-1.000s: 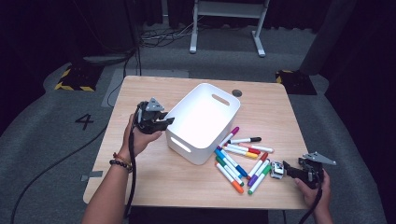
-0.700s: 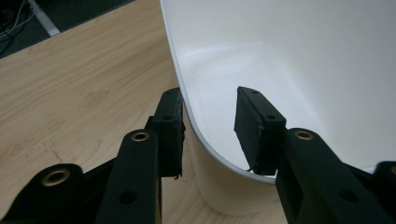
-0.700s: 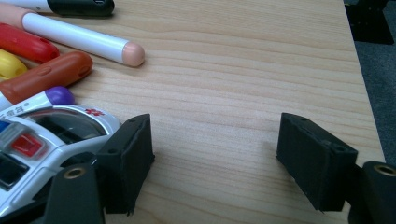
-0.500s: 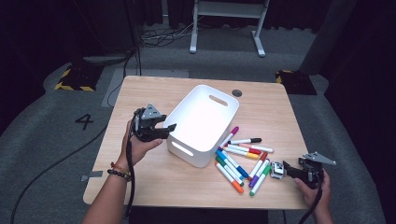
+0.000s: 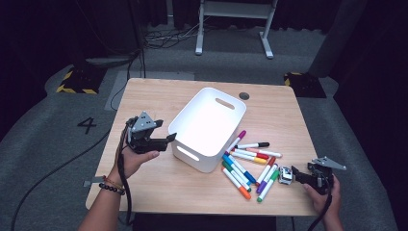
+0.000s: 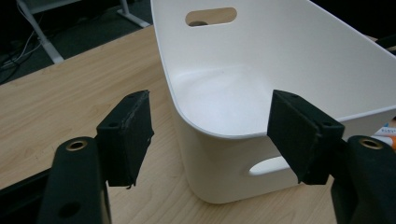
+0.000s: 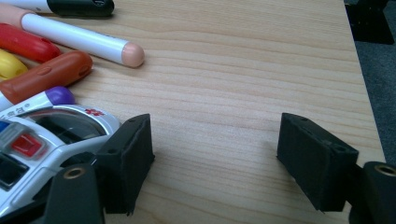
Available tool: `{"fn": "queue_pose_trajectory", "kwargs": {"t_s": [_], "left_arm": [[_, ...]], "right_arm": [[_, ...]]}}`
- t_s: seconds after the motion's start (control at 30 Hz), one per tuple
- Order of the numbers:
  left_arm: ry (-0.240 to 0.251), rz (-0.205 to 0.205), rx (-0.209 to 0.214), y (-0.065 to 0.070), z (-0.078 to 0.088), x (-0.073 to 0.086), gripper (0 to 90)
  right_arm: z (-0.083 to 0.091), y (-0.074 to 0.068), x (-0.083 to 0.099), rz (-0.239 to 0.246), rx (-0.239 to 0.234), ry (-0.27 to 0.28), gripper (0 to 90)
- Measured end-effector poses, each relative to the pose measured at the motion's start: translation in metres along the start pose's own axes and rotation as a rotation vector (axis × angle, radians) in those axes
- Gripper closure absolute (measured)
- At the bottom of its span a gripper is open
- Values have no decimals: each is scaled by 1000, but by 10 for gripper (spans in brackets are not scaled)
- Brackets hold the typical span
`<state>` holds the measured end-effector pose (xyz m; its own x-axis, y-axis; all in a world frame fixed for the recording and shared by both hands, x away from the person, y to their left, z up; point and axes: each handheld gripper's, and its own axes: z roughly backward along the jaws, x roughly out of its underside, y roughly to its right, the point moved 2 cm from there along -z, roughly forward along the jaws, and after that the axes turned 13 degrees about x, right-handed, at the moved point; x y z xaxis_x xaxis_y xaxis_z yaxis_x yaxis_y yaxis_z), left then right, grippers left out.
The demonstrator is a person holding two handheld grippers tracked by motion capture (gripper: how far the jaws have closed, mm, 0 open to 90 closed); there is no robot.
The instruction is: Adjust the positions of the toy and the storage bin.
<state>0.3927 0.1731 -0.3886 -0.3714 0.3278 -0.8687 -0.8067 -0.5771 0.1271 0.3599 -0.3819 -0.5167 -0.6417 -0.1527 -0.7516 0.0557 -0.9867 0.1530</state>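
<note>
Pale wood forms the rectangular tabletop, which occupies the middle of the high view. At its centre stands a white plastic bin with rounded corners and slot handles, open side up and set at a slant to the table edges. In the left gripper view the white bin takes up the upper right of the frame, its near corner and one handle slot facing the camera.

Lower right of the bin in the high view lies a loose spread of coloured felt-tip markers, among them purple, black-capped, orange, blue and green ones, some touching or crossing. In the right gripper view several marker caps show at the upper left.

Left gripper: held just left of the bin in the high view, pointing toward its wall. Its jaws have just been opening and stand apart, with the bin's near corner ahead of and between them; the pads press on nothing.

Right gripper: at the lower right of the high view, jaws wide apart over bare wood. A small white toy car lies just beside its tip; in the right gripper view the toy car sits against the outer side of the left-hand jaw.
</note>
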Motion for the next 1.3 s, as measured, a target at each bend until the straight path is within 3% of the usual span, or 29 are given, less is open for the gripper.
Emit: {"fn": "queue_pose_trajectory", "kwargs": {"t_s": [0.23,0.27,0.33,0.47,0.6,0.77,0.8,1.1,1.17,1.23,1.27,1.3], "left_arm": [[15,27,24,-6,-11,3,464],[14,18,39,-5,-12,3,536],[-1,3,-6,-4,-12,2,587],[1,18,-25,-3,-10,2,665],[-2,17,-44,2,-9,3,686],[-3,37,-48,6,-8,3,685],[-20,17,-57,10,-8,3,682],[-17,10,-47,25,-3,7,658],[-14,9,-56,26,-2,7,630],[-5,8,-69,29,-1,7,516],[6,-17,-52,35,3,9,471],[6,-17,-52,35,3,9,424]], "right_arm": [[0,0,0,1,0,0,268],[0,0,0,1,-1,0,268],[0,0,0,6,-2,3,268],[0,0,0,6,-2,2,268],[0,0,0,6,-2,3,268],[0,0,0,5,-2,3,268],[0,0,0,7,-3,3,269],[0,0,0,7,-5,3,269],[0,0,0,6,-5,3,269],[0,0,0,7,-5,3,269],[0,0,0,7,-5,4,269],[0,0,0,7,-5,4,269]]}}
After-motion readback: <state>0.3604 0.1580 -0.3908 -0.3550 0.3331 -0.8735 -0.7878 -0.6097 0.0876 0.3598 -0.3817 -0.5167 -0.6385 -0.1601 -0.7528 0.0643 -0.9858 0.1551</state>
